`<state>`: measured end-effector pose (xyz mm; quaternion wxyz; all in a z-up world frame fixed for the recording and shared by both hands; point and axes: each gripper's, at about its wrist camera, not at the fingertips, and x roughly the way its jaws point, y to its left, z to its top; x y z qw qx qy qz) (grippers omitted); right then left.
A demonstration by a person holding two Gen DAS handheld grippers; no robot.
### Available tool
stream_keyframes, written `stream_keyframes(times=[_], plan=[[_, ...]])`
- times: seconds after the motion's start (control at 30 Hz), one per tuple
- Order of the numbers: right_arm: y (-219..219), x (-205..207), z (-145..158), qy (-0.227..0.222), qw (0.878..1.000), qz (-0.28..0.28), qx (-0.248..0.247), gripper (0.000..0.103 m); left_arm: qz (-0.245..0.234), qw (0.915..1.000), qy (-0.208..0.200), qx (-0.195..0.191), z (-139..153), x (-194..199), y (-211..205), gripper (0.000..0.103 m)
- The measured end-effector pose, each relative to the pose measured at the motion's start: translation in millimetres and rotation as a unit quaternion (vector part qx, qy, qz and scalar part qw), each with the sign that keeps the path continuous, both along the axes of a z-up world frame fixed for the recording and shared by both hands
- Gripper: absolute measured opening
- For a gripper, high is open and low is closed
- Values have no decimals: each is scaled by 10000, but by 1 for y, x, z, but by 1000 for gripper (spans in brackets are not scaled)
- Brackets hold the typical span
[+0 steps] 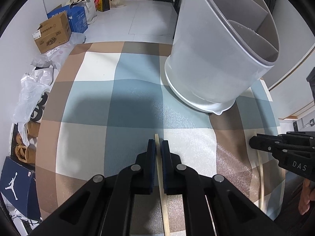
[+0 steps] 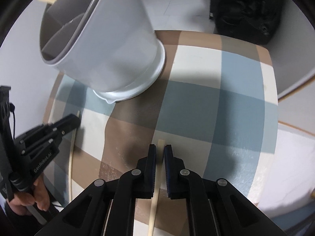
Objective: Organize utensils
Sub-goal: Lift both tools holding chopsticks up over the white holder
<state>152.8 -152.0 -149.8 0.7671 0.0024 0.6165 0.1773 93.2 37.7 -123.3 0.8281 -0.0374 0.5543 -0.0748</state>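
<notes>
The left gripper [image 1: 158, 147] has a chopstick [image 1: 161, 186] between its pads, which are squeezed on it. The stick points ahead along the fingers. The holder [image 1: 212, 63] stands ahead and to its right, top open. The right gripper [image 2: 160, 153] pinches its own stick [image 2: 155, 192]; the holder is ahead to its left. The cloth [image 2: 216, 108] between them is bare.

A pale wooden chopstick [image 1: 161, 177] lies between each gripper's fingers, the second chopstick [image 2: 156, 186] likewise; ahead stands a white partitioned utensil holder [image 1: 216, 59].
</notes>
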Motion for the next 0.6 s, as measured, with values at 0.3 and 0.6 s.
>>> stream_keyframes(times=[0.3,0.6], plan=[[-27,-23,40,-873,9923,-269,841,6,201,9982,-401,-389,20,-2,9,0],[-73,-48,107,-2550,9457,-913,1796,6,93,9863,-1415,-838,74,-31,4,0]])
